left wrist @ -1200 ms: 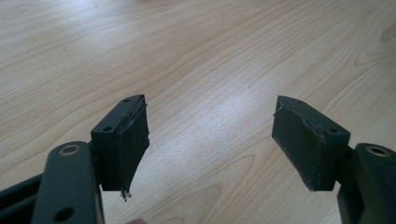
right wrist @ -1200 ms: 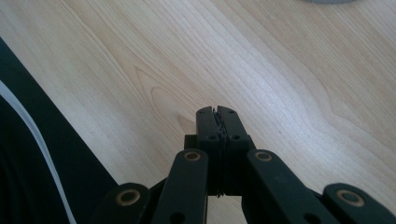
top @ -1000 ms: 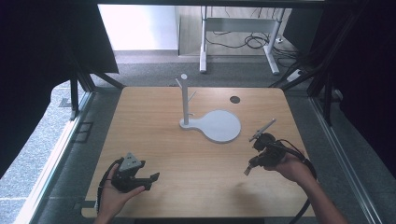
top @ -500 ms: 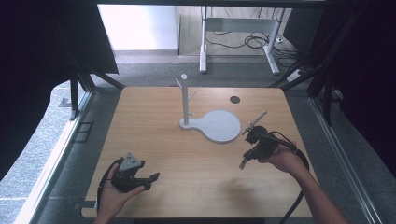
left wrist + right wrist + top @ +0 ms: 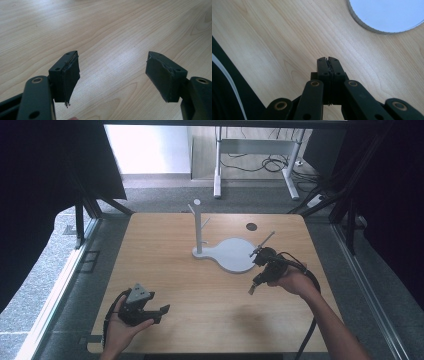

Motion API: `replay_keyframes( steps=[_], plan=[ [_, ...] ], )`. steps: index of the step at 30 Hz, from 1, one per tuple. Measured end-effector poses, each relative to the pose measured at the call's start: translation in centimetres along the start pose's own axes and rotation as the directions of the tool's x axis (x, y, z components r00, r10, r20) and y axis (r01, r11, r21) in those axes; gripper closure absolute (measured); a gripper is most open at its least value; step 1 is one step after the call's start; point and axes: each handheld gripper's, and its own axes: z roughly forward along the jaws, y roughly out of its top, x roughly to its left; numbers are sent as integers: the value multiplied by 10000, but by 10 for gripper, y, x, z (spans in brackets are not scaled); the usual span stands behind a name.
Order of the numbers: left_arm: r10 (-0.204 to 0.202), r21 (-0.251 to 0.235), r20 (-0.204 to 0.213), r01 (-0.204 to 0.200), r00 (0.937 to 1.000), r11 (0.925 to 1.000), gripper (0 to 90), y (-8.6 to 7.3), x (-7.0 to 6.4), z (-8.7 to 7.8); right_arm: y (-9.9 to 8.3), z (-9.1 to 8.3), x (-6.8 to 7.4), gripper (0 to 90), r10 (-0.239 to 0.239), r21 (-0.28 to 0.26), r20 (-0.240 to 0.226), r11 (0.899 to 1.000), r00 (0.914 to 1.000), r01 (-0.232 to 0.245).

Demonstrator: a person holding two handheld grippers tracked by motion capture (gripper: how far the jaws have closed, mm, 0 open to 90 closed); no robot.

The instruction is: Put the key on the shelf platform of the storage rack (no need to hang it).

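While both hands sit low at my side of the table, I note the layout from left to right.

Left gripper: jaws spread wide, nothing between them. In the left gripper view the two black pads frame bare wood grain and no object. I hold it parked close to the near edge, well apart from the stand; my read is that it waits there so it stays out of the other hand's path.

Ahead and to the right of it stands the white stand, an upright post with short pegs, fixed on a flat white base plate. Nothing hangs on the pegs and nothing lies on the plate. No container is on the table.

Right gripper: jaws pressed together, nothing visibly held. It sits just beside the near right rim of the plate; in the right gripper view that rim curves ahead of the closed tips and to their right, apart from them. I judge the hand is angled this way to work at the plate or stand.

Beyond the right gripper, a small dark round hole marks the tabletop.
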Motion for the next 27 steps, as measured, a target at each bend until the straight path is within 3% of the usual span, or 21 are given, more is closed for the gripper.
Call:
replay_keyframes(
  steps=[27],
  plan=[
    [-53,-45,-11,53,10000,10000,274,0,2,-1,30,10,-21,893,303,46,-20,9995,9995,-303]
  ],
)
